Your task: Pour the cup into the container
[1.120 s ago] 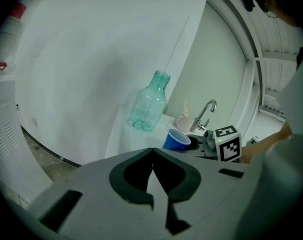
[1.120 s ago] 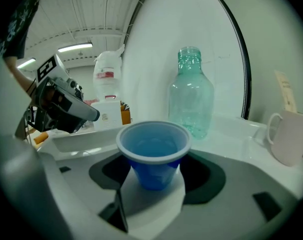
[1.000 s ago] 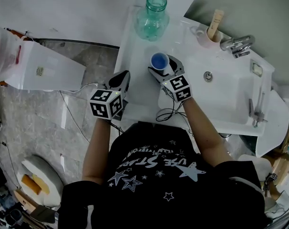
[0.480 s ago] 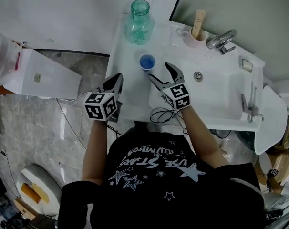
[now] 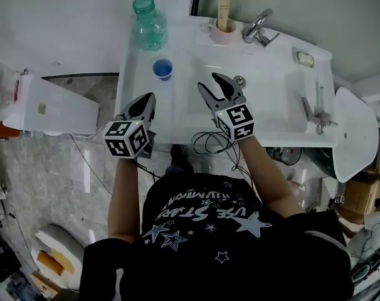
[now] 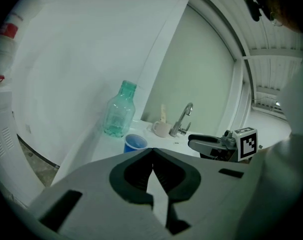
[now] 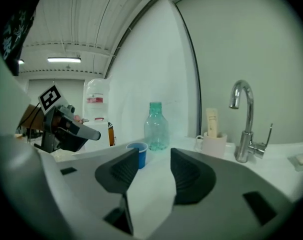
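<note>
- Head view: both tongs hover over the front of the white sink counter point(image 5: 177, 115), well apart from each other.
- left gripper point(image 5: 150, 97): jaws together at the tips, nothing held.
- right gripper point(image 5: 208, 81): jaws partly apart and closing, nothing between them. Only bare white surface shows through the gap.
- cup point(image 5: 162, 69): blue, upright on the counter, ahead of both grippers and between their lines, nearer the left one. It touches neither.
- bottle point(image 5: 147, 24): teal, upright, beyond the cup from the left gripper, by the back wall.
- mug point(image 5: 219, 32) and faucet point(image 5: 258, 27): at the back edge, ahead of the right gripper.
- Right gripper view: the cup shows past the left jaw's tip, farther out.
</note>
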